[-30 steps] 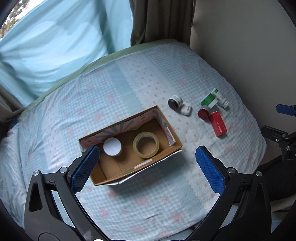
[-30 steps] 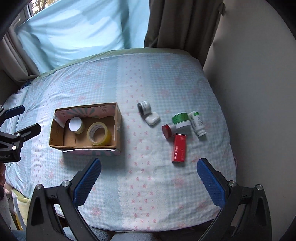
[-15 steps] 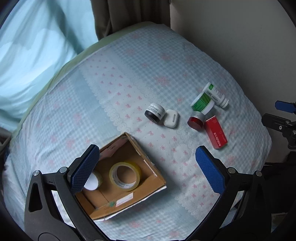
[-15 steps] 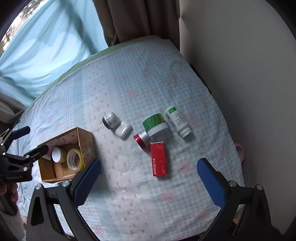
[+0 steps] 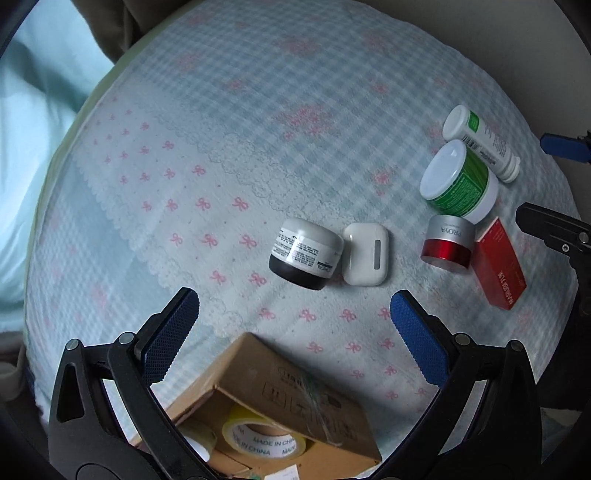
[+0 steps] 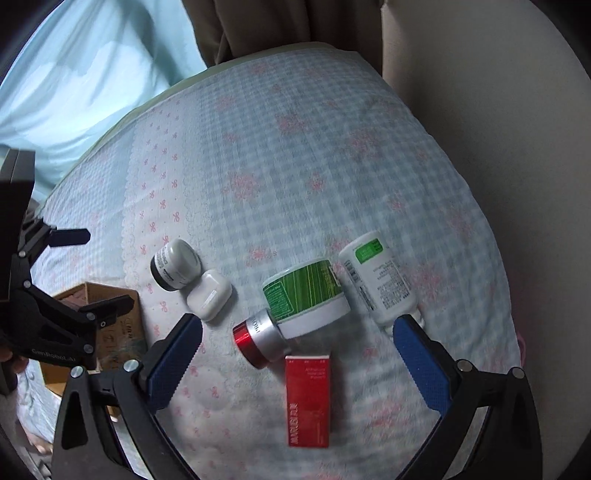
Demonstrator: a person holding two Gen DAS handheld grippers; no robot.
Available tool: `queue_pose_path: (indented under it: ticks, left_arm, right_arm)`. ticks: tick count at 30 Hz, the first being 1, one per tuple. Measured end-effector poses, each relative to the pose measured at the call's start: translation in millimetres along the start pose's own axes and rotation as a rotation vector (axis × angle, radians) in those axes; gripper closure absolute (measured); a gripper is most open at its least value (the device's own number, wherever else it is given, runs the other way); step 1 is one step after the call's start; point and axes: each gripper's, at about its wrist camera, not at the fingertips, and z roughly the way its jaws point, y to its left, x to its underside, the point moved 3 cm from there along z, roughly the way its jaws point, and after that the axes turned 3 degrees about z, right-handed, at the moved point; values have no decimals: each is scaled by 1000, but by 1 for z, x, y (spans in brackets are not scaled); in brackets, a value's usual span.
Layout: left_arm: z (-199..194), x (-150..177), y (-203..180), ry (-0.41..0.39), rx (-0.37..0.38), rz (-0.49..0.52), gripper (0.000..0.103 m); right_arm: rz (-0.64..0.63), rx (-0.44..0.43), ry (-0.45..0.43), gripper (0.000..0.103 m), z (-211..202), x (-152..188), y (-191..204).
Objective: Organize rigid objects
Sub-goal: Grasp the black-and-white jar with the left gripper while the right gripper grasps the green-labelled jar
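Note:
On the checked bedspread lie a black-and-white jar (image 5: pixel 304 253) touching a white earbud case (image 5: pixel 365 253), a red-and-silver jar (image 5: pixel 447 243), a green jar (image 5: pixel 460 184), a white bottle (image 5: pixel 482 142) and a red box (image 5: pixel 500 267). My left gripper (image 5: pixel 293 332) is open and empty, just short of the black-and-white jar. My right gripper (image 6: pixel 297 356) is open and empty, over the red box (image 6: pixel 308 400) and red-and-silver jar (image 6: pixel 260 341). A cardboard box (image 5: pixel 295 402) holds a tape roll (image 5: pixel 264 437).
The cardboard box (image 6: pixel 107 321) sits left of the items in the right wrist view, partly behind the left gripper. A wall (image 6: pixel 480 110) borders the bed on the right. Curtains (image 6: pixel 258 26) hang at the far end.
Both grippers have moved forward and down toward the cluster of items. The cardboard box has slid to the lower edge of the left view. Both stay open.

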Motion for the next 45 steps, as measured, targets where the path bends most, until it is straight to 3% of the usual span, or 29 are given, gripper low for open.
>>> queue_pose_path:
  ticks: [8,12,24,28,38,45]
  left_arm:
    - [54,-17,4,67,53,48,3]
    - [72,-21,8,109,89,60,8]
    - [110,-15,18,185,147,97,25]
    - [121,-13,15,211,176,109,47]
    - [127,-16,12,204,139,132,48]
    - [95,-28,-3,173,135,117,49]
  right_arm:
    - [-151,-23,68,8,56,-3,7]
    - [-163,-27,101,18,74,-5,9]
    - [-121,-49,178,29,102,-8,-1]
    - [-127,-50,189,31,103,-10,-6]
    - [-128,-41,188,32,104,-11,0]
    - [-83,-49,177,32,96,-13,-4]
